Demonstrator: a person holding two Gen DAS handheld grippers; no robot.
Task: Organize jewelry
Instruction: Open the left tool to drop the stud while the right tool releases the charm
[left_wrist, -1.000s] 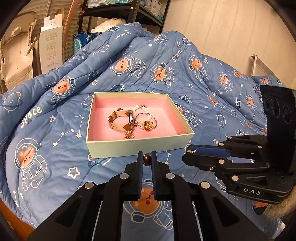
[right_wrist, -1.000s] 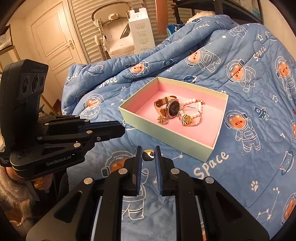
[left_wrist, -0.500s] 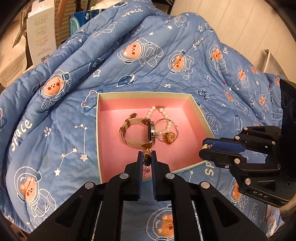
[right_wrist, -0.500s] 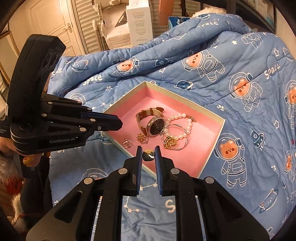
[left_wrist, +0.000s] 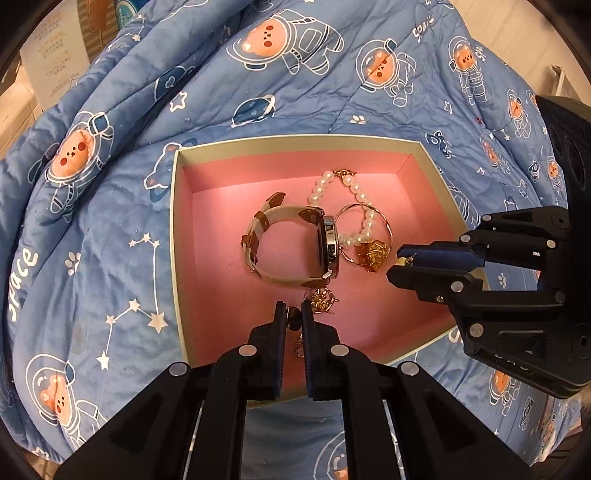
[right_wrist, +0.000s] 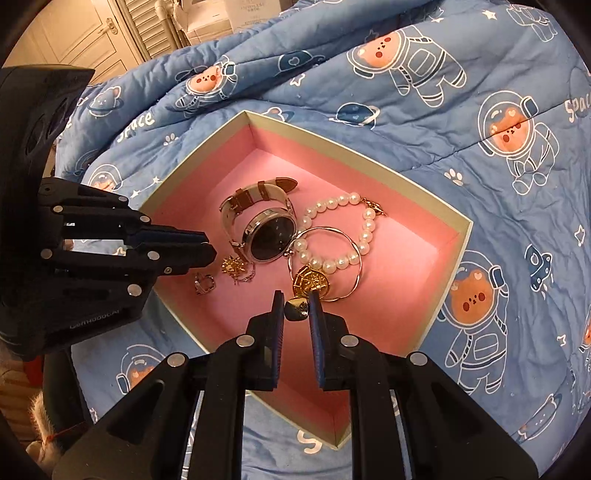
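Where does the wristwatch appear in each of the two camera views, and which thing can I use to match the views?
Left wrist view: the wristwatch lies near the centre of the pink box, face turned right, edge-on.
Right wrist view: the wristwatch lies left of centre in the box, its dark dial facing the camera.
Shared landmark: the pearl bracelet lies right of the watch in both views.

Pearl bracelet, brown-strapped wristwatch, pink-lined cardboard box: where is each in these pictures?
White pearl bracelet (right_wrist: 341, 236): right wrist view, on the beads along its lower loop.
Brown-and-cream strapped wristwatch (right_wrist: 271, 236): right wrist view, on its dark round face.
Pink-lined cardboard box (left_wrist: 295, 142): left wrist view, on its pale far rim.
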